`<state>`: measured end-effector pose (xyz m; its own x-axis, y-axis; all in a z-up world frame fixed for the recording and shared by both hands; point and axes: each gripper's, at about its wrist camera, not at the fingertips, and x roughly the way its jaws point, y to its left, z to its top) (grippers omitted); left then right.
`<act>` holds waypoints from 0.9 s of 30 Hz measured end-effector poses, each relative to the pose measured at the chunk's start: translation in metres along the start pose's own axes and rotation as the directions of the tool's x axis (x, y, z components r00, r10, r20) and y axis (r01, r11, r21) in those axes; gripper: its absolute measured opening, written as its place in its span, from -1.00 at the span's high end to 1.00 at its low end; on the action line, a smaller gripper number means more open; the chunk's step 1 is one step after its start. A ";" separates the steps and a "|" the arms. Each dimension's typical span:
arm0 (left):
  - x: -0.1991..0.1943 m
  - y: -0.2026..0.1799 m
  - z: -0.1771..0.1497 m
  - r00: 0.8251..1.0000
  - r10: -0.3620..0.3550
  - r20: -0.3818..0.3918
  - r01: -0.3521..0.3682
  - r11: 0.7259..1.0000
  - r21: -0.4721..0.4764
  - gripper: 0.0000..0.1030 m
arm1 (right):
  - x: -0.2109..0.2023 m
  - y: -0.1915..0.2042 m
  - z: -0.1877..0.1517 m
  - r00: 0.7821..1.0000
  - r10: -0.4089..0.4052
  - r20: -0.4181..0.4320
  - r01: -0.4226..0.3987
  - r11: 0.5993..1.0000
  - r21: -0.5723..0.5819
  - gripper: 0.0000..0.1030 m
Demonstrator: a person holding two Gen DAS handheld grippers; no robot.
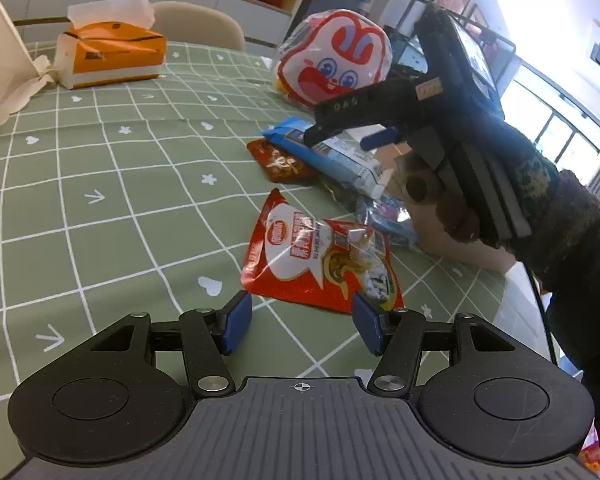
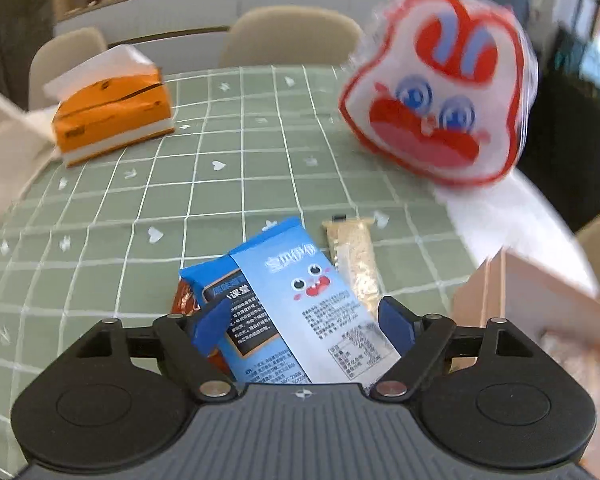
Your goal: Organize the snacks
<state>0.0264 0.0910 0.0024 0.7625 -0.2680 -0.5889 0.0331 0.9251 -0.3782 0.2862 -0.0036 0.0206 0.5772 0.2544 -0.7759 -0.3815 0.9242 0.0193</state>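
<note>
Fingers of my right gripper [image 2: 302, 326] gape around the pale blue snack packet [image 2: 320, 300], pads clear; I'd centre before squeezing. My left gripper [image 1: 300, 324] hangs open short of the red noodle packet [image 1: 320, 256].

blue snack packet [image 2: 300, 300] between spread fingers [image 2: 210, 326], orange tissue box [image 2: 112, 120]

Both claws tilted downward, jaws apart: left claw [image 1: 302, 322] empty, right claw [image 2: 304, 322] likewise gripping nothing.
</note>
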 end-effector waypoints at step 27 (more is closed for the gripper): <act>-0.005 0.009 0.004 1.000 -0.018 0.020 0.019 0.996 -0.087 -0.19 | -0.103 0.024 -0.119 0.963 0.268 -0.009 -0.268 0.963 -0.043 0.32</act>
<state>0.0252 0.1013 0.0046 0.7747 -0.2787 -0.5675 -0.0085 0.8929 -0.4501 0.1322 -0.0417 0.0258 0.4477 0.4900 -0.7480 -0.5525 0.8093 0.1995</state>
